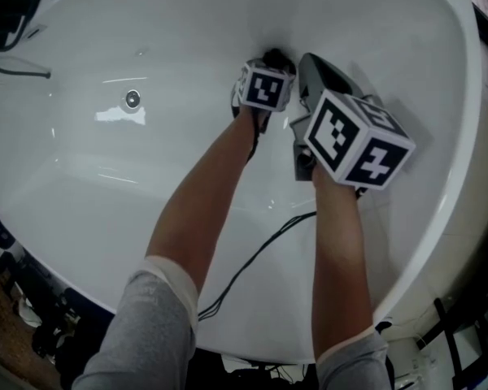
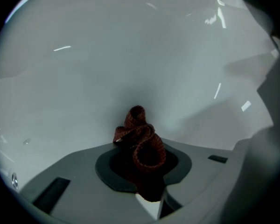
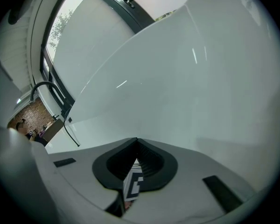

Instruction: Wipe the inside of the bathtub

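The white bathtub (image 1: pixel 187 31) fills the head view, and both of the person's arms reach down into it. My left gripper (image 1: pixel 273 58) is shut on a crumpled dark red cloth (image 2: pixel 136 124), which sticks out past the jaws (image 2: pixel 142 154) and sits against the tub's curved inner wall (image 2: pixel 107 59). My right gripper (image 1: pixel 307 62) hangs just to the right of it, a little higher. Its jaws (image 3: pixel 136 143) are shut with nothing between them and point at the bare tub wall (image 3: pixel 191 87).
The drain (image 1: pixel 132 98) lies in the tub floor to the left. A thin black cable (image 1: pixel 260 250) trails from the grippers over the near rim. A curved faucet (image 3: pixel 41 85) and a window frame (image 3: pixel 107 3) show beyond the tub's far end.
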`<state>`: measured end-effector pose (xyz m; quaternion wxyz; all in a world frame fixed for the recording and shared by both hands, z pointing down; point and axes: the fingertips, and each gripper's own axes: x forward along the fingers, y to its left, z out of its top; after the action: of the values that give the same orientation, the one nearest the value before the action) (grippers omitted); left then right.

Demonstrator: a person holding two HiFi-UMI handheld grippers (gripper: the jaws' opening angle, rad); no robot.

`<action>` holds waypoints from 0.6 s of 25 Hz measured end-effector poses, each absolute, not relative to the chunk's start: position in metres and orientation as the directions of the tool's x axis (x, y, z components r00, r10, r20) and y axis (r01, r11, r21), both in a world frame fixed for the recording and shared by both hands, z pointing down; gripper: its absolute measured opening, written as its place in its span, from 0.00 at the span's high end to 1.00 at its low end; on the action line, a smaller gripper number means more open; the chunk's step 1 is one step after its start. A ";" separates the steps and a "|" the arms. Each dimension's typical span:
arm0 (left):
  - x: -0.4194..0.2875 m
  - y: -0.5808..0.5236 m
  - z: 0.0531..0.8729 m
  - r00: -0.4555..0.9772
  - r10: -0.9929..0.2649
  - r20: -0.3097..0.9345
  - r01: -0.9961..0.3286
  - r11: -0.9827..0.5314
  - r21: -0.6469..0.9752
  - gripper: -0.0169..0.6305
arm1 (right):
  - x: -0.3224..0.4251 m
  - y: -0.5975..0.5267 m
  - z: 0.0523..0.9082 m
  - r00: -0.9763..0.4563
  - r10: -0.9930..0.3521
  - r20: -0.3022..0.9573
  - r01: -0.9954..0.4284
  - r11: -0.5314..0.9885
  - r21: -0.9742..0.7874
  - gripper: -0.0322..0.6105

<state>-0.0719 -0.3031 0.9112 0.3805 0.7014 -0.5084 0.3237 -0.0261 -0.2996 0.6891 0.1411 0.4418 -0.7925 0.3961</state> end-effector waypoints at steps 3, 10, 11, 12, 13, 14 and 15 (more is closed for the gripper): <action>-0.085 -0.303 0.900 0.194 -0.460 0.867 -0.978 -0.158 0.135 0.84 | -0.024 -0.302 0.663 -0.573 -0.601 0.557 -0.810 0.312 -0.497 0.93; -0.156 -0.301 0.870 0.074 -0.507 0.859 -0.997 -0.047 0.058 0.84 | -0.013 -0.309 0.621 -0.572 -0.628 0.528 -0.808 0.321 -0.494 0.93; -0.163 -0.301 0.866 0.070 -0.511 0.857 -0.997 -0.028 0.065 0.84 | -0.012 -0.308 0.618 -0.576 -0.625 0.527 -0.806 0.325 -0.495 0.93; -0.165 -0.302 0.862 0.074 -0.514 0.855 -0.997 -0.013 0.079 0.84 | -0.011 -0.306 0.616 -0.580 -0.622 0.526 -0.803 0.329 -0.497 0.93; -0.164 -0.302 0.859 0.082 -0.517 0.852 -0.996 -0.003 0.094 0.84 | -0.008 -0.304 0.614 -0.582 -0.620 0.526 -0.802 0.330 -0.498 0.93; -0.161 -0.303 0.854 0.087 -0.521 0.849 -0.995 0.003 0.104 0.84 | -0.006 -0.302 0.611 -0.582 -0.620 0.526 -0.802 0.329 -0.499 0.93; -0.157 -0.305 0.850 0.088 -0.525 0.846 -0.994 0.005 0.106 0.84 | -0.004 -0.301 0.609 -0.581 -0.622 0.525 -0.802 0.327 -0.500 0.93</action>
<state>-0.1566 -0.3051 0.8500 0.3778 0.6335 -0.5996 0.3104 -0.0040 -0.3008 0.6086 0.1200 0.4418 -0.8057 0.3758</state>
